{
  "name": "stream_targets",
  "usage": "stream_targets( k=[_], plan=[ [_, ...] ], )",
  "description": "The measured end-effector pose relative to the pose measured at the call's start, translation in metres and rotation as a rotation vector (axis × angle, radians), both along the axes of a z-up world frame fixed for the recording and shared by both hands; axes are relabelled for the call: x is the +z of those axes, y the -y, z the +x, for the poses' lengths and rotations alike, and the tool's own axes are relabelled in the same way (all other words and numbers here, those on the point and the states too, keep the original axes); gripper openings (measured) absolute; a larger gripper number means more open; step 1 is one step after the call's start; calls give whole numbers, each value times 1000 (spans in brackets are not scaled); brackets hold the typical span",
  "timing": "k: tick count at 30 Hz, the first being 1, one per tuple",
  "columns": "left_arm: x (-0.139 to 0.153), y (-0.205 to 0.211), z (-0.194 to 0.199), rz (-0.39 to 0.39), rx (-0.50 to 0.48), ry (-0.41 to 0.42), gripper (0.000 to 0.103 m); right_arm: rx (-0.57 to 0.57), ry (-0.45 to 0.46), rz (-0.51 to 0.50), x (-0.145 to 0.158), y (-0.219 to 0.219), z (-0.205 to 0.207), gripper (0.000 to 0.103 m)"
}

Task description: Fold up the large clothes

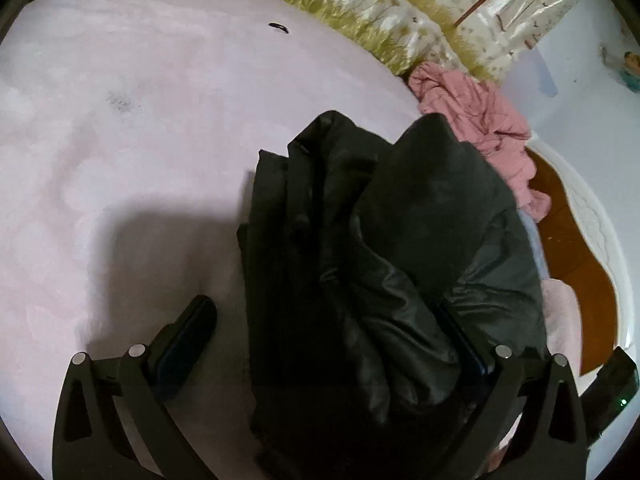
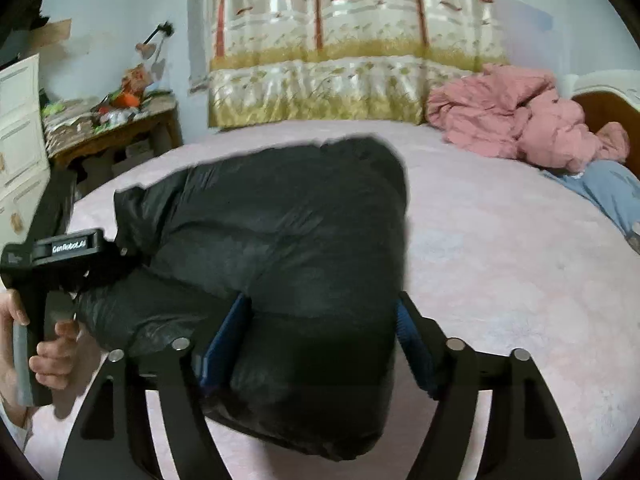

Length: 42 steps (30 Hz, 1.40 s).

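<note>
The left gripper (image 1: 332, 344) stands wide open at the bottom of the left wrist view: its left finger (image 1: 184, 344) lies clear over the pink bed sheet (image 1: 120, 140), apart from the cloth, while its right finger is largely buried at the edge of the black padded jacket (image 1: 380, 240), so contact on that side cannot be judged. The jacket lies bunched in thick folds at the centre and lower centre of this view, resting on the sheet. The right gripper (image 2: 320, 340) occupies the bottom of the right wrist view with its jaws set apart around a thick fold of the black padded jacket (image 2: 280, 232); both blue pads (image 2: 224, 340) touch the fabric on either side, gripping the bundle. The left gripper (image 2: 64, 252) also appears at the left edge of the right wrist view, held by a hand (image 2: 48, 352) at the lower left, against the far side of the jacket. Beyond the jacket, a crumpled pink garment (image 2: 520, 124) lies at the upper right of the bed, with a blue fabric (image 2: 600, 192) just below it. A tree-patterned curtain (image 2: 340, 40) hangs at the top centre, and a cluttered side table (image 2: 108, 128) stands at the upper left.
</note>
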<state>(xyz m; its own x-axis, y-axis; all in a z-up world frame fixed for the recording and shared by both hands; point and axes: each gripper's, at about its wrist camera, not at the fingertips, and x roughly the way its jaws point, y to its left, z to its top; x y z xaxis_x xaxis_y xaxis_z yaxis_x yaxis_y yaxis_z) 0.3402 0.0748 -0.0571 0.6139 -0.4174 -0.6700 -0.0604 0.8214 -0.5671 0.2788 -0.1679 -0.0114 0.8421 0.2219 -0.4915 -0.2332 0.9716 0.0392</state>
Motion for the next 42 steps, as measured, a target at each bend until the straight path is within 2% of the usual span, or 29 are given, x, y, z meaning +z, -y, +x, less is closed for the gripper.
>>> stream_targets(
  k=[2, 4, 6, 8, 10, 11, 14, 15, 16, 17, 18, 19, 20, 21, 23, 24, 26, 28, 33, 36, 42],
  plan=[
    [1, 5, -3, -3, -17, 4, 103, -42, 44, 7, 6, 6, -2, 85],
    [1, 8, -5, -15, -38, 2, 103, -41, 19, 40, 6, 12, 2, 86],
    [2, 8, -7, -40, -49, -1, 103, -35, -49, 109, 1, 21, 11, 86],
    [3, 8, -10, -60, -63, -1, 103, -28, -111, 229, -5, 35, 20, 89],
    [-3, 10, -5, -128, -99, 5, 103, -22, -181, 400, -15, 55, 29, 91],
    [-7, 14, -2, -158, -132, 11, 103, -31, -219, 446, -22, 60, 34, 94],
    [-5, 22, -4, -111, -137, 35, 100, 18, -331, 540, -42, 61, 48, 95],
    [-5, 22, -5, -125, -148, 42, 86, 39, -357, 576, -47, 62, 51, 95],
    [-7, 21, -4, -173, -162, 45, 68, 65, -381, 608, -52, 61, 54, 95],
    [-9, 19, -4, -239, -172, 45, 61, 78, -393, 623, -55, 61, 55, 95],
    [-10, 18, -3, -267, -178, 44, 53, 93, -402, 649, -58, 62, 57, 87],
    [-9, 18, -4, -263, -174, 53, 49, 92, -402, 664, -59, 63, 57, 79],
    [-6, 19, -7, -233, -168, 64, 48, 90, -391, 680, -57, 65, 54, 60],
    [1, 26, -12, -162, -164, 92, 46, 100, -358, 670, -50, 62, 49, 49],
    [15, 39, -19, -50, -164, 165, 41, 101, -239, 544, -31, 46, 36, 44],
    [20, 42, -23, -25, -164, 195, 39, 101, -179, 479, -22, 38, 28, 43],
    [23, 41, -22, -40, -168, 217, 39, 102, -94, 415, -8, 30, 14, 43],
    [27, 41, -22, -50, -172, 239, 38, 97, -64, 393, -2, 27, 9, 43],
    [45, 52, -45, 73, -187, 381, 38, 75, -2, 355, 8, 27, -3, 45],
    [55, 58, -51, 114, -195, 447, 38, 68, 34, 344, 16, 27, -8, 47],
    [63, 62, -56, 143, -208, 510, 37, 49, 88, 290, 26, 28, -29, 47]
  ],
)
